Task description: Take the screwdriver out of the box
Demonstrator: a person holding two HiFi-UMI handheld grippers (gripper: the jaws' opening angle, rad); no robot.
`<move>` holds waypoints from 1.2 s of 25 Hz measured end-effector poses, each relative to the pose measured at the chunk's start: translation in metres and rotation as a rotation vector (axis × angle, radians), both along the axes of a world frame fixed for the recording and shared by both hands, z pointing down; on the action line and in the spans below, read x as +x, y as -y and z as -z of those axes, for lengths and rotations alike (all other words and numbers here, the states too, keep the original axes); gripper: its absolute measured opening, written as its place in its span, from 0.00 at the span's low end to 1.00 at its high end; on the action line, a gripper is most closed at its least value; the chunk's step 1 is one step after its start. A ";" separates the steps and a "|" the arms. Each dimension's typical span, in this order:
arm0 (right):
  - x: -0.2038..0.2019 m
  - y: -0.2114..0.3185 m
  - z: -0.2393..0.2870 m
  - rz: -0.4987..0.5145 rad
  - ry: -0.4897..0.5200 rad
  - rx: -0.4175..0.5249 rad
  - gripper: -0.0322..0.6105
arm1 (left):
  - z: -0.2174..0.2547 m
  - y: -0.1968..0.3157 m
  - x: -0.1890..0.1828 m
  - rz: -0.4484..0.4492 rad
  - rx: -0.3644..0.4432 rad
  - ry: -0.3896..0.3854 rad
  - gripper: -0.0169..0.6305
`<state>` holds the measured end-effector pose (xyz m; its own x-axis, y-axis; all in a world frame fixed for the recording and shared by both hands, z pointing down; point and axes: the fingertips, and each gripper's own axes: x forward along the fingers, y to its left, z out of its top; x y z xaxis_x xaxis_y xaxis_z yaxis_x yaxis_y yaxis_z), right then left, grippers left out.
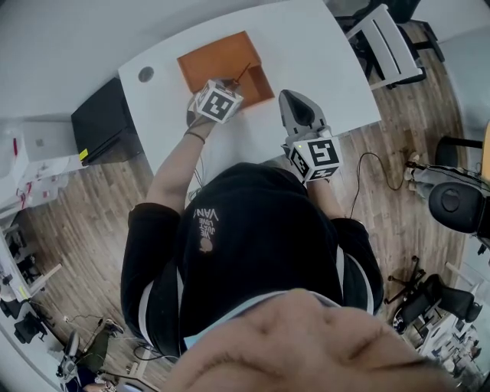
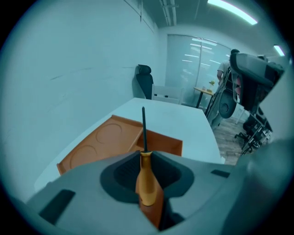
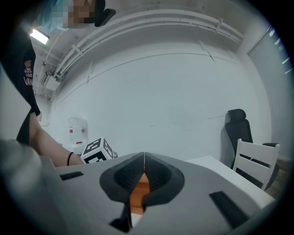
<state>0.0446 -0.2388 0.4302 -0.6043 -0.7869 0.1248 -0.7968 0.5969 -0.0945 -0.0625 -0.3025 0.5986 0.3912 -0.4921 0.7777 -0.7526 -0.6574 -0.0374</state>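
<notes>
Left tool [image 2: 146, 155] clamps the screwdriver [image 2: 147, 181] by its orange handle, dark shaft sticking out past the tips, above the orange box [image 2: 103, 142] on the desk [image 2: 183, 121]. Right tool [image 3: 144, 158], beside the box, is closed, empty.

**White-walled office with plank flooring**

A white table [image 1: 329, 53] with rounded corners stands close to a plain white wall [image 3: 174, 87]. The floor [image 1: 99, 222] is wood-look planking. A black cabinet [image 1: 107, 126] sits just beside the table's left end. A white slatted chair [image 1: 387, 42] stands at the table's far right, with a black office chair [image 2: 144, 81] near it against the wall. A glass partition [image 2: 195, 64] closes the far end of the room. Strip lights [image 2: 232, 11] glow on the ceiling, and pale conduits [image 3: 151, 20] run high along the wall.
</notes>
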 end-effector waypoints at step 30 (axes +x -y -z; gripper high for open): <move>-0.013 -0.063 0.007 -0.009 -0.045 0.010 0.07 | 0.122 -0.068 -0.012 0.025 0.328 -0.247 0.16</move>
